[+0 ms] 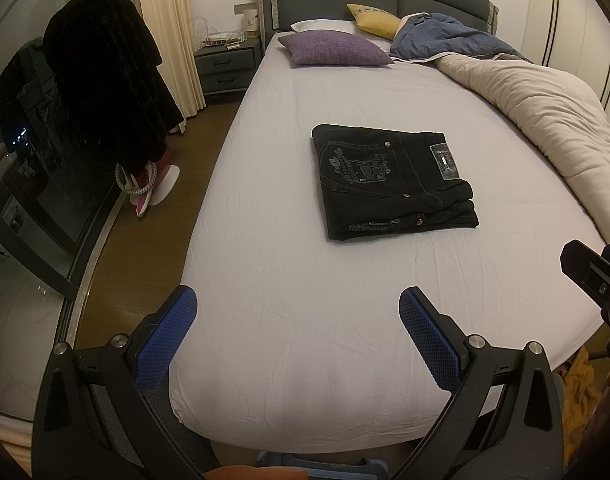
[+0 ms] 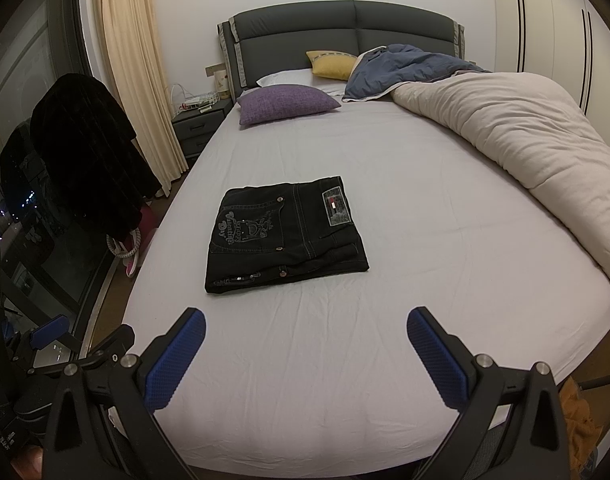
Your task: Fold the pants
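Black jeans [image 1: 393,182] lie folded into a compact rectangle in the middle of the bed [image 1: 289,240], back pocket embroidery and waist label facing up. They also show in the right wrist view [image 2: 285,236]. My left gripper [image 1: 299,304] is open and empty, held above the foot of the bed, well short of the jeans. My right gripper [image 2: 305,326] is open and empty too, also back from the jeans. Part of the right gripper shows at the right edge of the left wrist view [image 1: 597,276].
A beige duvet [image 1: 545,112] is bunched along the bed's right side, with a blue cover [image 1: 445,36], purple cushion [image 1: 333,48] and yellow cushion [image 1: 373,20] at the headboard. A nightstand [image 1: 225,64], curtain and dark coat on a rack [image 1: 105,80] stand left of the bed.
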{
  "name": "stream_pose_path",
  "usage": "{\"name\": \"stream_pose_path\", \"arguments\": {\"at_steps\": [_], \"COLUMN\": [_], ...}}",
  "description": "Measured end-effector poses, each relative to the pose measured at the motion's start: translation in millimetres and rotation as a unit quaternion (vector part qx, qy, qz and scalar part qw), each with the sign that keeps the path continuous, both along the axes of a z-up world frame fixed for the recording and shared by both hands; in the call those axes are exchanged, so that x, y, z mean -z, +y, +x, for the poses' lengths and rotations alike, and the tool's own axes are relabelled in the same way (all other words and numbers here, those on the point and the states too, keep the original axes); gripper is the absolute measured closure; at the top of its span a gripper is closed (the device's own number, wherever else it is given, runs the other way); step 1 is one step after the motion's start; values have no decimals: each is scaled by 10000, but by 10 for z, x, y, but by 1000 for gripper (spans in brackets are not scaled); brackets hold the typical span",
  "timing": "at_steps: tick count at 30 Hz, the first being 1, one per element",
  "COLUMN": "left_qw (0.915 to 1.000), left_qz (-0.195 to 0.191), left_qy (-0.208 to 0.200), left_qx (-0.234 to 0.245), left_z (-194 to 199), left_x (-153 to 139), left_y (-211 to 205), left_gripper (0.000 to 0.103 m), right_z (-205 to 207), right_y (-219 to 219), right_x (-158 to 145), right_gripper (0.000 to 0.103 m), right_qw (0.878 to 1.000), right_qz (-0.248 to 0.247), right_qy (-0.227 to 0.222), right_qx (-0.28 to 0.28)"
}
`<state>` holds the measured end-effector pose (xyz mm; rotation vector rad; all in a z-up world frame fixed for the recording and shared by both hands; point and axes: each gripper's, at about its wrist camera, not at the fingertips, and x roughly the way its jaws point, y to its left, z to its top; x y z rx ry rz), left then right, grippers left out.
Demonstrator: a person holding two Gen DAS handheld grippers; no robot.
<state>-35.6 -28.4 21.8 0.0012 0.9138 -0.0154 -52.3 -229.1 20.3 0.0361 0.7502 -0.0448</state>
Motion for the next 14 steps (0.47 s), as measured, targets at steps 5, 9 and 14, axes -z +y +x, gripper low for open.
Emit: {"name": "stream_pose_path", "arguments": {"at_steps": [5,9,14], "left_qw": [10000,10000,9999], "left_qz": [2,-1,28], "left_qy": [-1,-6,-100], "left_qx": [16,20,61], "left_z": [2,-1,-27], "left_x": [-32,-32,-84], "left_y": [4,0,-21], "left_gripper": [0,0,0], "right_z": [2,4,-6], "right_y": [-1,-5,1], "right_x": [-2,-3,4], "right_gripper": [0,0,0], "right_qw": [10000,10000,10000], "right_qz": [0,3,4], "right_qy": [0,2,2], "right_qx": [2,6,9]}}
